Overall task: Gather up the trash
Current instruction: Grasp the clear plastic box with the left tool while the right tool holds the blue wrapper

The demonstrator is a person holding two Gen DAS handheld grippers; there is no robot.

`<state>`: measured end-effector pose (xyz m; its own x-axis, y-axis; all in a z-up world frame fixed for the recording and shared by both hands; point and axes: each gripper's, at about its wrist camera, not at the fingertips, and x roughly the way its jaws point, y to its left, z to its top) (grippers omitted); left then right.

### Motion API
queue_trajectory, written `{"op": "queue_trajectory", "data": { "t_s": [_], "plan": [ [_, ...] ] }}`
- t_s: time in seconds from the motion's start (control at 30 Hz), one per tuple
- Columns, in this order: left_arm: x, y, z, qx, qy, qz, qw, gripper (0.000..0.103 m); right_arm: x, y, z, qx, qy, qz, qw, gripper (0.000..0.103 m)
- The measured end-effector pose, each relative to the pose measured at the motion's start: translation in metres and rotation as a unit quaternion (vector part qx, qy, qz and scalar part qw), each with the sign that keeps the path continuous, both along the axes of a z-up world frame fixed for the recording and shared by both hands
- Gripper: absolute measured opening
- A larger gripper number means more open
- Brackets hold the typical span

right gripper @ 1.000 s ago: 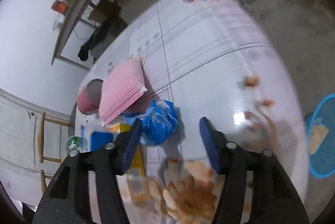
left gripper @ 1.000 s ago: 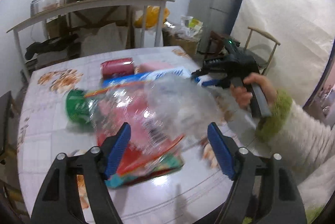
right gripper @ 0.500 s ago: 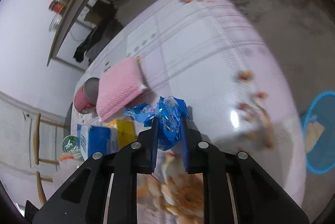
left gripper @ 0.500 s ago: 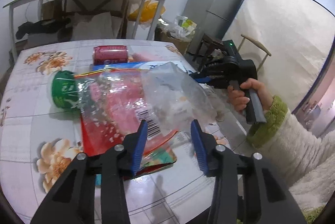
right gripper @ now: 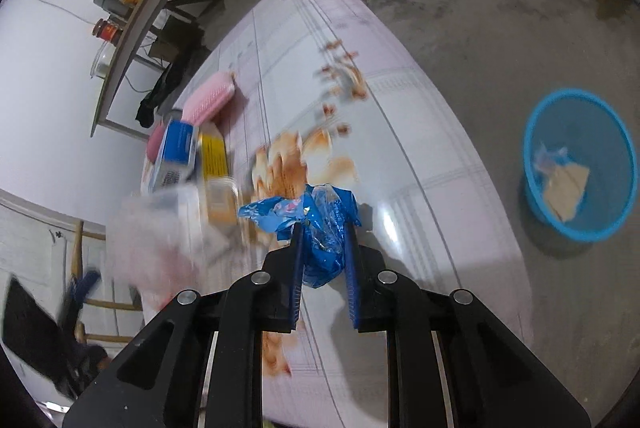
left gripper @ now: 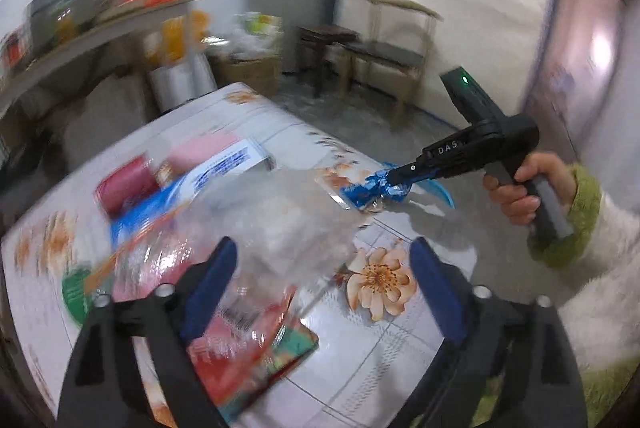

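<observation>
Wrapper (right gripper: 324, 228) pinched in right gripper (right gripper: 323, 248).
Left gripper (left gripper: 324, 292) gapes wide, holding nothing, over blurred clear bag (left gripper: 280, 224).

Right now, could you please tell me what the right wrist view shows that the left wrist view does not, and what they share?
Only the right wrist view shows the blue basket on the floor beside the table, with scraps already inside. Only the left wrist view shows the hand on the right claw's handle, the open left claw above the clear plastic bag, and the wooden chair. Both show the right claw shut on the blue wrapper, plus the pink pack.
</observation>
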<state>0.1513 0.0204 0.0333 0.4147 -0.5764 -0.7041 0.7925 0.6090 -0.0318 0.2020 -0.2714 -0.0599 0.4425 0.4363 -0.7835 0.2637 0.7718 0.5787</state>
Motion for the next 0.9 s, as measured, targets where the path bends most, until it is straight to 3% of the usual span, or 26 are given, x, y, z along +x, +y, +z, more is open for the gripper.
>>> {"op": "queue_trajectory", "data": {
  "t_s": [0.1,0.2,0.4,0.63,0.9],
  "plan": [
    [0.012,-0.023,0.002,0.06,-0.033,-0.04,0.9968,0.096,-0.017,0.0,-0.001,0.005,0.002,0.009,1.0,0.017],
    [0.026,-0.043,-0.002,0.121,-0.058,-0.08,0.9877,0.097,-0.026,0.005,0.001,0.002,0.001,0.02,1.0,0.017],
    [0.046,-0.077,-0.032,0.241,-0.079,-0.175,0.9513,0.097,-0.028,0.008,0.002,-0.005,-0.003,0.033,0.999,0.017],
    [0.072,-0.099,-0.056,0.305,-0.029,-0.225,0.925,0.097,-0.029,0.008,-0.001,-0.002,-0.006,0.04,0.999,0.018],
    [0.101,-0.111,-0.072,0.332,0.082,-0.23,0.9111,0.097,-0.032,0.006,-0.002,0.005,-0.008,0.041,0.999,0.019]
  ]
}}
